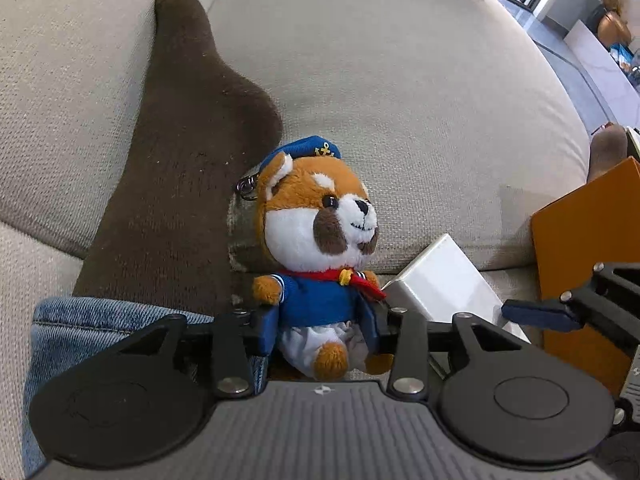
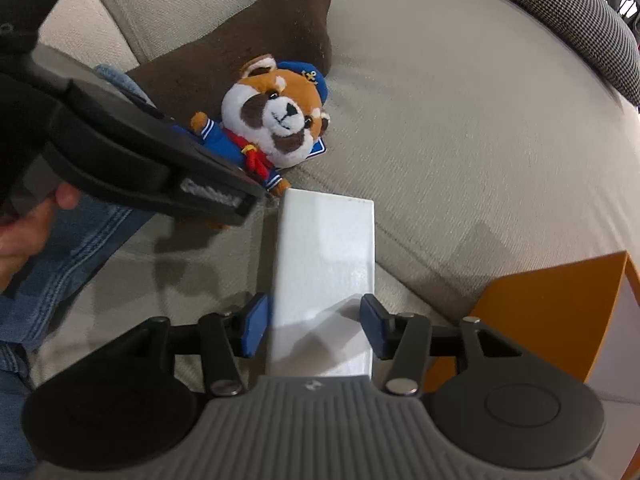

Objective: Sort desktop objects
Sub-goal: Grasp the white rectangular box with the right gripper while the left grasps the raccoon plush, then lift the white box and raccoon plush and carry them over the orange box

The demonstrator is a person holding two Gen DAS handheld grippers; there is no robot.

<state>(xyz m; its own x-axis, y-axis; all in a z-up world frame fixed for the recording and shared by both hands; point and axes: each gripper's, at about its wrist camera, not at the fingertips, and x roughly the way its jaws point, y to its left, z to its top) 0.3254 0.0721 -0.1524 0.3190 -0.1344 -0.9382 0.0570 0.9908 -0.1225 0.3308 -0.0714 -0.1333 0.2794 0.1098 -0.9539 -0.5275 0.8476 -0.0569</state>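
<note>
I have the plush dog point(image 1: 320, 248) in the sailor cap and blue jacket sitting upright on the beige sofa cushion point(image 1: 420, 100), and my left gripper point(image 1: 320, 332) is closed around its body, the two blue pads pressed into the jacket on either side at waist height. From the right wrist view the same plush dog point(image 2: 276, 120) shows its face toward me, with the left gripper's black frame point(image 2: 160, 160) crossing in front of its lower half. A metal keyring clip hangs behind its head. Just beside the toy, on its far side from the sock, lies the white box point(image 2: 324, 276), and my right gripper point(image 2: 316, 320) straddles its near end: the left pad touches the box's side, while the right pad looks just short of the other side, so I cannot tell whether the grip is firm. In the left wrist view the white box point(image 1: 440, 288) sits right against the toy's arm, with one blue pad of the right gripper point(image 1: 540, 314) reaching in from the right edge. An orange box point(image 1: 592, 264) stands just beyond the white one. A foot in a brown sock point(image 1: 180, 160) rests on the cushion behind the toy, with a denim cuff point(image 1: 100, 320) at the ankle.
</note>
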